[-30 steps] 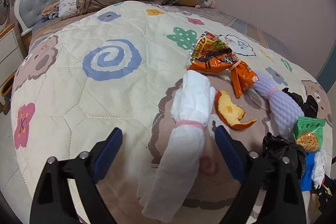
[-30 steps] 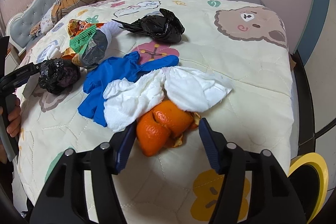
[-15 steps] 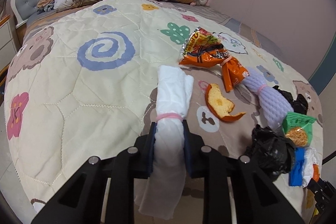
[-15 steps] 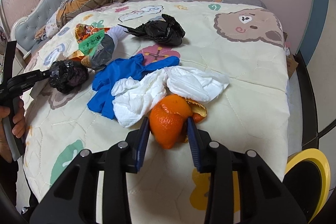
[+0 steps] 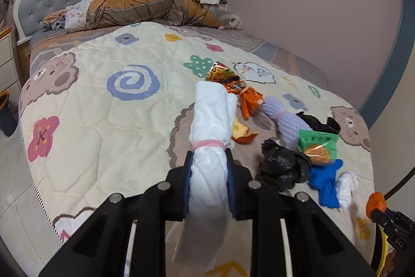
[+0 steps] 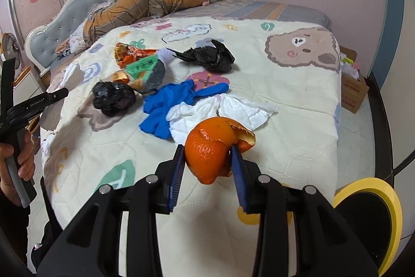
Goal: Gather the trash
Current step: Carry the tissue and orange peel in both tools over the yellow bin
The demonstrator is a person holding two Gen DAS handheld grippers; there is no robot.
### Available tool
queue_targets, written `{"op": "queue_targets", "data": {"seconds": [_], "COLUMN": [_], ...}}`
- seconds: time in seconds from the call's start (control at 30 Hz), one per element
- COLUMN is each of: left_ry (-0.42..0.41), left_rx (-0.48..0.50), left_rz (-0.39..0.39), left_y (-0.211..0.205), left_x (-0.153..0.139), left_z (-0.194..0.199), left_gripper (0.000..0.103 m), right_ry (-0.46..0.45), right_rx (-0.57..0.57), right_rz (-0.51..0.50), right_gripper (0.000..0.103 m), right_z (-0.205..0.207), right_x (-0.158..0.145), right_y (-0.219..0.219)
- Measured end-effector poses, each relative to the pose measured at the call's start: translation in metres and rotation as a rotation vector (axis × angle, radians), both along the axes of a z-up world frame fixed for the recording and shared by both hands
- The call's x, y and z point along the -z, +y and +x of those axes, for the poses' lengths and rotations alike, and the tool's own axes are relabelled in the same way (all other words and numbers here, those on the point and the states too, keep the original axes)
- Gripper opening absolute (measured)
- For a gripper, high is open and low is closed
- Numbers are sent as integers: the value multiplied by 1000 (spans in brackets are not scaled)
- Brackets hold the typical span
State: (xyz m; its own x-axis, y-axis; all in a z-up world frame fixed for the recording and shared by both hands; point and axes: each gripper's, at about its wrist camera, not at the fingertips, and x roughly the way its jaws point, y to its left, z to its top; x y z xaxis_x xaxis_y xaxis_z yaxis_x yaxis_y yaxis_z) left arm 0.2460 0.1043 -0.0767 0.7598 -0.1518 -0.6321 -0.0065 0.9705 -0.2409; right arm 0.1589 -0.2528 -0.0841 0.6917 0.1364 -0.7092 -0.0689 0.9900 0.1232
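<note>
Trash is held by both tools: the left gripper (image 5: 208, 181) clamps a white paper roll (image 5: 211, 131) at frame centre, and the right gripper (image 6: 207, 165) squeezes an orange peel (image 6: 211, 147) above the quilt (image 6: 285, 100). Behind the peel lie white tissue (image 6: 233, 108), a blue glove (image 6: 171, 103) and two black bags (image 6: 114, 96). A yellow bin (image 6: 368, 214) sits lower right.

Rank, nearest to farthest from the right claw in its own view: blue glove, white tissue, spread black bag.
1. White tissue, just beyond the right claw.
2. Blue glove, farther, to the left.
3. Spread black bag, farthest, mid-quilt.
</note>
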Motion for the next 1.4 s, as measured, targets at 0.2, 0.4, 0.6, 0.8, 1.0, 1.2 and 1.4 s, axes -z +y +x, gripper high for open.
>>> {"op": "queue_targets", "data": {"seconds": [0.2,0.4,0.6,0.8,1.0,1.2,1.4], "left_ry": [-30,-66,-81,-96,-97,-90,-63], "left_rx": [32,73,105,160,215,279,340], "left_rz": [-17,-1,6,23,22,29,32], "left_y": [-8,-23,-40,-61,-85,-114,-142], "left_x": [-14,-29,-37,-43,-48,-50,-45], "left_z": [-21,-38,-50,-63,-72,-80,-82], "left_gripper": [21,21,21,21,21,22,22], "right_ry": [-37,-68,-94,-126,-148,-161,-157], "right_rx": [-5,0,0,13,36,61,92], "right_rz": [0,3,12,14,16,20,31], "right_gripper": [34,34,34,34,34,34,34], "right_z": [-16,-31,-45,-59,-70,-82,-86], "right_x": [-17,-31,-43,-56,-64,-70,-68], "right_y": [-2,-7,-12,-21,-34,-50,-67]}}
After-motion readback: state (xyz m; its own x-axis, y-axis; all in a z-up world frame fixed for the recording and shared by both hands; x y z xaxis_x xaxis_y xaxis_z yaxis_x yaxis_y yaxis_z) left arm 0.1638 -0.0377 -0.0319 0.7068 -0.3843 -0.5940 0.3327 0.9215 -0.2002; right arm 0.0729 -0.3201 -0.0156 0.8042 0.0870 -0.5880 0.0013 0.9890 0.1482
